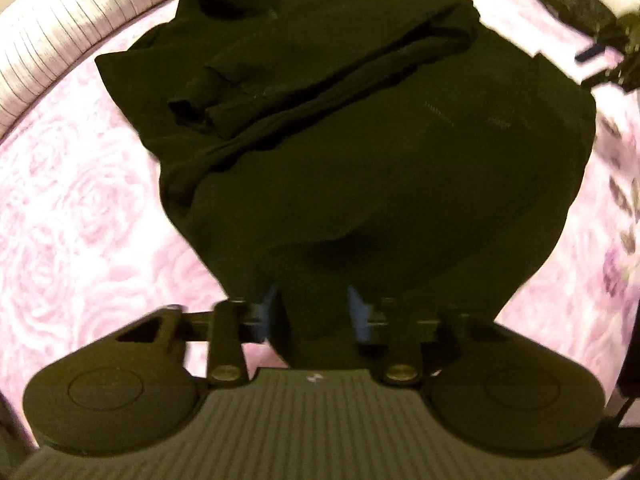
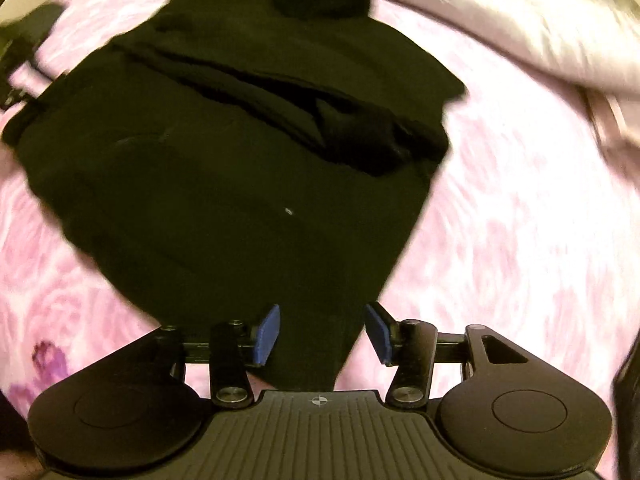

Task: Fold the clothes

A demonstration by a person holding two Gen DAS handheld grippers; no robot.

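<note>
Sleeves (image 1: 320,76) of the black garment (image 1: 380,160) on the pink bed (image 1: 80,220) lie folded across, hem unfolded: left hand-held gripper (image 1: 314,312) pinches hem cloth, right hand-held gripper (image 2: 322,332) stands open around it.

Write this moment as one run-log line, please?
step: folding | item: black garment on pink bedspread | left gripper: shut on hem | right gripper: open, fabric between pads
</note>
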